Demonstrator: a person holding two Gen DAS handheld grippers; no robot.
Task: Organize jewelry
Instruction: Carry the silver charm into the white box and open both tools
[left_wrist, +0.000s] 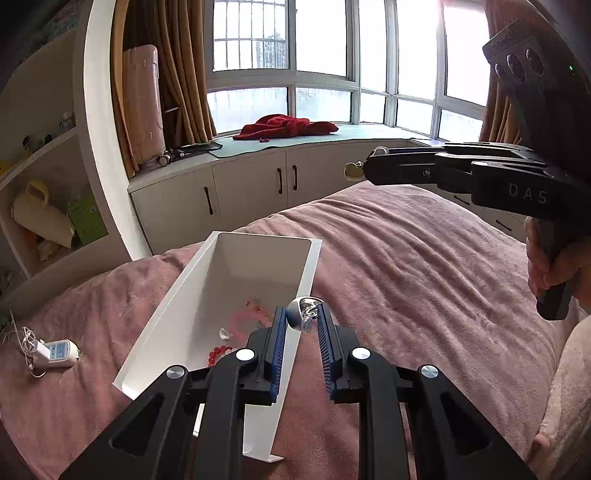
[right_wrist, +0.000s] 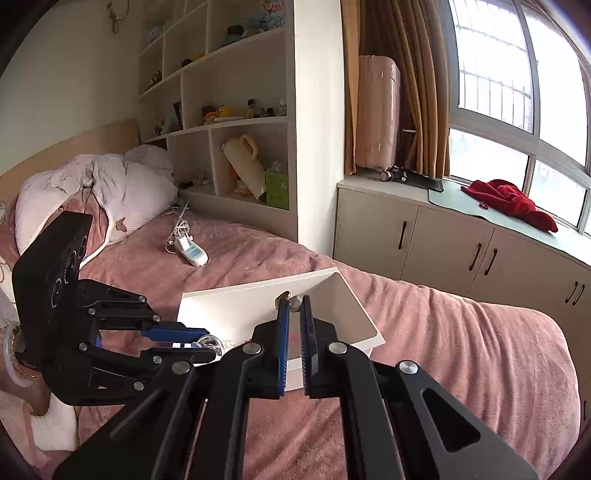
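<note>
A white rectangular tray (left_wrist: 173, 317) lies on the pink bedspread; it also shows in the right wrist view (right_wrist: 236, 299). Inside lie a pink bead bracelet (left_wrist: 247, 317) and a red bead bracelet (left_wrist: 219, 354). My left gripper (left_wrist: 303, 317) is shut on a silver ring-like piece (left_wrist: 304, 314) at the tray's right rim; it shows from the side in the right wrist view (right_wrist: 207, 341). My right gripper (right_wrist: 293, 302) is shut on a small gold piece (right_wrist: 293, 301), above the tray. In the left wrist view it (left_wrist: 364, 168) hangs high at the right, holding the gold piece (left_wrist: 352, 170).
A white power strip with cable (left_wrist: 55, 352) lies on the bed left of the tray. White shelves (right_wrist: 236, 129) stand beside the bed, pillows (right_wrist: 99, 184) at its head. A window bench with cabinets (left_wrist: 258, 181) carries a red cloth (left_wrist: 288, 125) and a pink suitcase (right_wrist: 376, 114).
</note>
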